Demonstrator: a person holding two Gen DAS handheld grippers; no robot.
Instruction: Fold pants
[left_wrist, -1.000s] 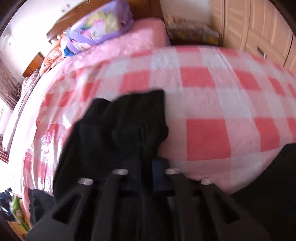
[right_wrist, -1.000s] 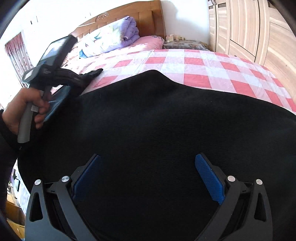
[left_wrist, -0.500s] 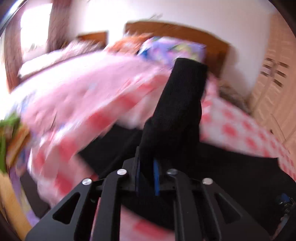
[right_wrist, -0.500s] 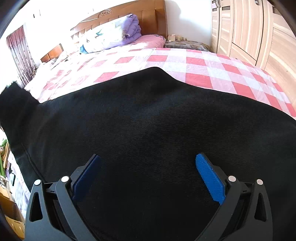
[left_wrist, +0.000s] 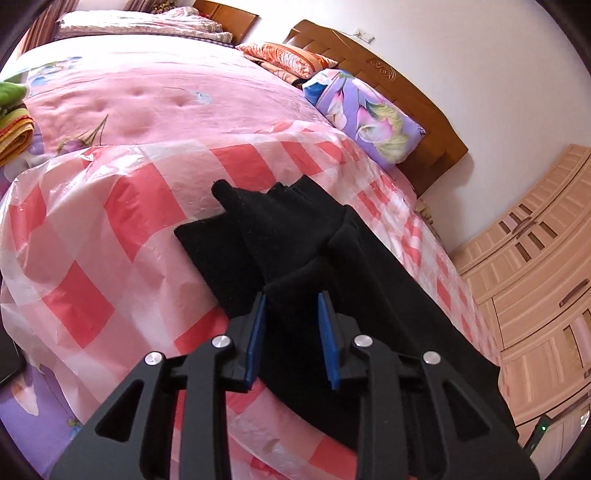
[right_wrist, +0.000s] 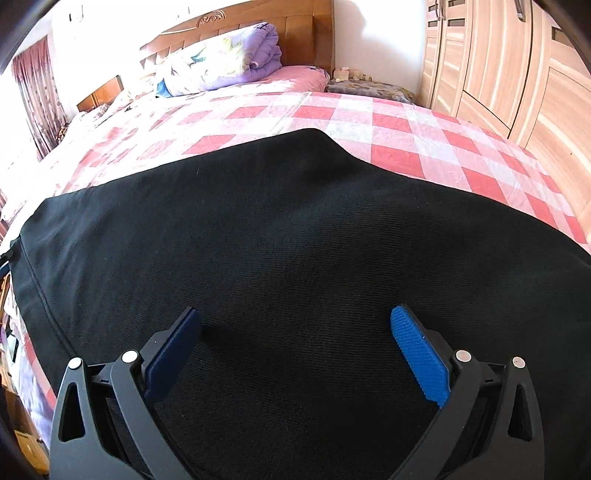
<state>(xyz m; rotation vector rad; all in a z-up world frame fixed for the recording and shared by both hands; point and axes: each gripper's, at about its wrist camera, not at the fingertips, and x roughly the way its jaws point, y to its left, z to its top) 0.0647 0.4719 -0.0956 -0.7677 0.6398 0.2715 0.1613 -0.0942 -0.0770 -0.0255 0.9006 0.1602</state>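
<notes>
Black pants (right_wrist: 295, 240) lie spread across a pink-and-red checked bed cover (right_wrist: 406, 125). In the left wrist view the leg ends (left_wrist: 273, 229) lie bunched on the cover (left_wrist: 122, 206), and the long black fabric runs back to the right. My left gripper (left_wrist: 291, 306) has its blue pads parted a little, with a fold of the pants between them; the pads do not look pressed tight on it. My right gripper (right_wrist: 295, 332) is open wide, low over the flat fabric, with nothing between its pads.
A wooden headboard (right_wrist: 295, 26) and a folded purple floral quilt (right_wrist: 221, 62) are at the far end. Wooden wardrobes (right_wrist: 517, 74) stand along the right. A second pink bed (left_wrist: 147, 81) lies beyond the checked one in the left wrist view.
My left gripper swung the leg ends up and over, set them down on the cover, and its pads have parted. My right gripper stayed open in place over the pants.
</notes>
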